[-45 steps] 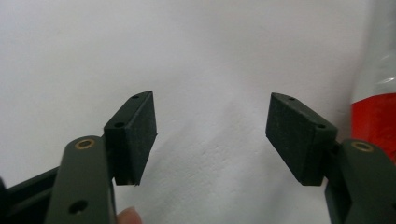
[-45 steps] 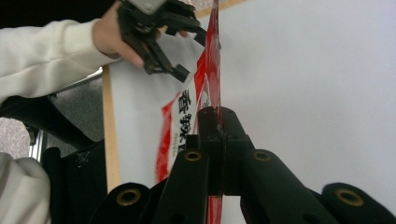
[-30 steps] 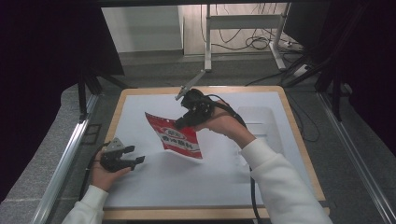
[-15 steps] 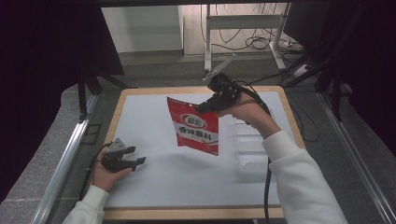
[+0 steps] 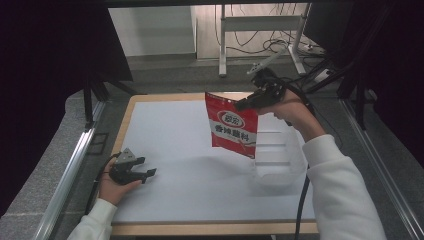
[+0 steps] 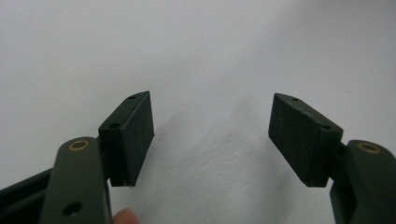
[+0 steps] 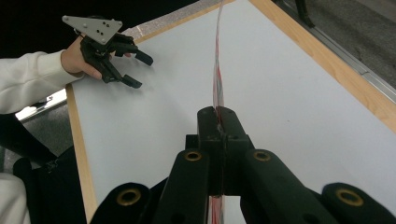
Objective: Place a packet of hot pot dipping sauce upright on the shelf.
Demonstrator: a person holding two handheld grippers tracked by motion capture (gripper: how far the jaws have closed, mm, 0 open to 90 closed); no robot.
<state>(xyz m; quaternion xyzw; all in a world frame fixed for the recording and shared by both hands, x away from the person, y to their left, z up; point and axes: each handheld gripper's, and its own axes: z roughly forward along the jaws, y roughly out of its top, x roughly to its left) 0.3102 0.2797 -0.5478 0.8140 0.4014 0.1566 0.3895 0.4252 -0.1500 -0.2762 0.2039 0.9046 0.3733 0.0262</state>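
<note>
The red pouch (image 5: 231, 126) is hanging in the air above the white table (image 5: 175, 150), just over the clear tray (image 5: 277, 162); my right gripper (image 5: 245, 104) is pinching its top edge, jaws clamped together; my left gripper (image 5: 146, 172) is resting apart and empty; lifting looks done, placing into the tray, I judge, is left.

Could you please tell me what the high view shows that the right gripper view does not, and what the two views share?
The high view alone gives the red packet's printed face, hanging upright above the white table, and a clear plastic tray beneath it on the right. The right gripper view alone gives the right gripper's jaws pressed together on the packet's thin edge. Both views share the left gripper, open and resting low at the table's near left, with nothing between its jaws.
</note>
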